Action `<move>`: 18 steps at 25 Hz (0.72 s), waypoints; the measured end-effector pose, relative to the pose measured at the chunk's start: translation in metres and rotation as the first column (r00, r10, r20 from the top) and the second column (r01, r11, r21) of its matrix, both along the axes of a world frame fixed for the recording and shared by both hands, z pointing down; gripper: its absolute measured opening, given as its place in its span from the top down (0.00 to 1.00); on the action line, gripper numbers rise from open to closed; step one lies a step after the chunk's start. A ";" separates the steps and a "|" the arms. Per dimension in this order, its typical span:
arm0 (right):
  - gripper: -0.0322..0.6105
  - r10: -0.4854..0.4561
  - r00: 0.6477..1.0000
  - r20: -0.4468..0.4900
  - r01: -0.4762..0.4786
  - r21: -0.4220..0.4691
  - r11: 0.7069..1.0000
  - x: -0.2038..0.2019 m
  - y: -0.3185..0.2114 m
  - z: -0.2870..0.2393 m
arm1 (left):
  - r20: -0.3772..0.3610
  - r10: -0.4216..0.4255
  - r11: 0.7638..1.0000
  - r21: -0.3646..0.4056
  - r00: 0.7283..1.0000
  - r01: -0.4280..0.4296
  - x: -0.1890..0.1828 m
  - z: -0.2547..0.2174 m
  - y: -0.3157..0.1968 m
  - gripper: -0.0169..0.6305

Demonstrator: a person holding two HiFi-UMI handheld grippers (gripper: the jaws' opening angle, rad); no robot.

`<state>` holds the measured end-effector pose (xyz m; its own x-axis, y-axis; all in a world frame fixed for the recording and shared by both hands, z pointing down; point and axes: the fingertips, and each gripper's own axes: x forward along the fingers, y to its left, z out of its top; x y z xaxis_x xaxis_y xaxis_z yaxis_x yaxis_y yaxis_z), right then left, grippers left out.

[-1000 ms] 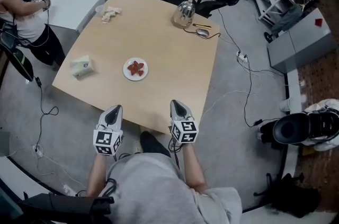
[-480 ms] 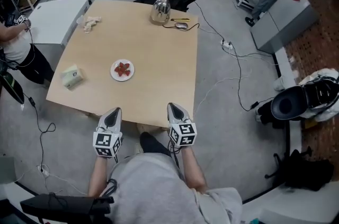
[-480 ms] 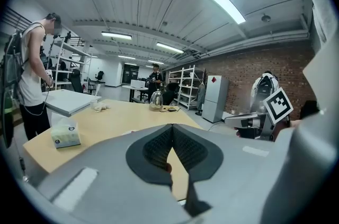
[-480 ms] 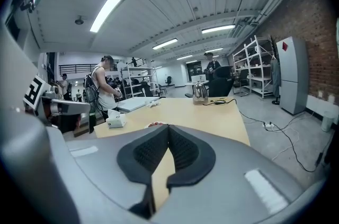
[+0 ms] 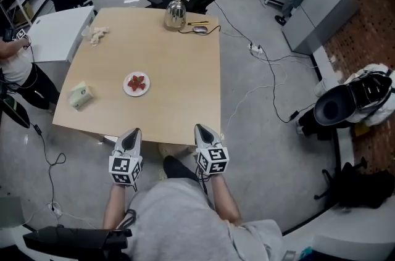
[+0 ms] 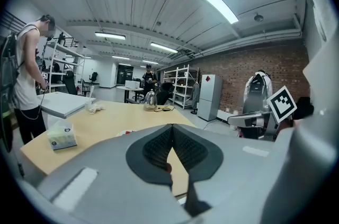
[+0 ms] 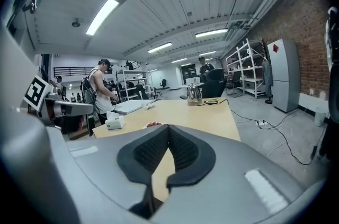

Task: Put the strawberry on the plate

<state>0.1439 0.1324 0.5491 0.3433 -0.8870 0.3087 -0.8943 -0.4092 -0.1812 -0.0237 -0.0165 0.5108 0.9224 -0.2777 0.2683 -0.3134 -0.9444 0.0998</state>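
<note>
A white plate (image 5: 136,83) with red strawberries (image 5: 137,82) on it sits on the left half of the wooden table (image 5: 179,74). My left gripper (image 5: 132,132) and right gripper (image 5: 202,128) are side by side, held close to my body and just short of the table's near edge. Both are shut with nothing between the tips. In the left gripper view the plate (image 6: 126,132) peeks over the shut left gripper (image 6: 170,127). In the right gripper view the plate (image 7: 153,124) shows just above the shut right gripper (image 7: 168,127).
On the table stand a metal kettle (image 5: 175,14) and a mouse (image 5: 200,29) at the far edge, crumpled paper (image 5: 97,35) far left and a tissue box (image 5: 81,95) near left. A person (image 5: 12,62) stands left by a white table (image 5: 58,34). Cables (image 5: 265,74) cross the floor on the right.
The table and plate now look smaller and further off in the head view, and have slid left. Both grippers stay shut in the same place in front of me.
</note>
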 end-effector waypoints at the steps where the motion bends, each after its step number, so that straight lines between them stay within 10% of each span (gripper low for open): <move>1: 0.94 -0.003 1.000 -0.002 0.003 -0.002 1.000 -0.001 0.001 0.000 | 0.000 0.000 1.000 0.001 1.000 0.000 -0.001 0.000 0.001 0.94; 18: 0.94 -0.062 0.998 -0.014 0.062 -0.007 0.998 -0.015 0.000 -0.002 | 0.001 -0.029 1.000 0.007 1.000 0.029 -0.013 -0.002 0.013 0.94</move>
